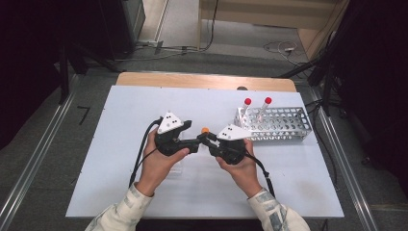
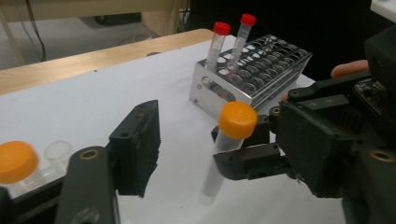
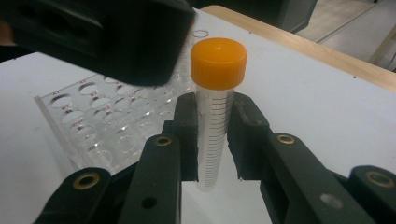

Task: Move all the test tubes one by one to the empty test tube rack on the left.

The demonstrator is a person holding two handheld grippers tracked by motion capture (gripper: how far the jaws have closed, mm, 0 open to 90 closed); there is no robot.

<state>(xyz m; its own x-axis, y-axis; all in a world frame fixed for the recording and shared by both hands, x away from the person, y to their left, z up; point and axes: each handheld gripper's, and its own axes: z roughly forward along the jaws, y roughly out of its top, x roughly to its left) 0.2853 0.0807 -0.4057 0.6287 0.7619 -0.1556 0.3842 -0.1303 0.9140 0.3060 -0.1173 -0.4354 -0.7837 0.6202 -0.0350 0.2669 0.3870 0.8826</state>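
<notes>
grey floor (image 1: pixel 43 144), white table (image 1: pixel 125 110) with wooden far edge, dark surroundings, loose cables (image 1: pixel 281 47)

High view looks down; gripper views, close, share the tube (image 3: pixel 215 116)

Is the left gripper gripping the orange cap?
No, the left gripper stands open beside the orange cap, not touching it.

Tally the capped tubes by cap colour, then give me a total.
Orange-capped clear plastic tubes: 2
Red-capped clear plastic tubes: 2
Total: 4
</notes>
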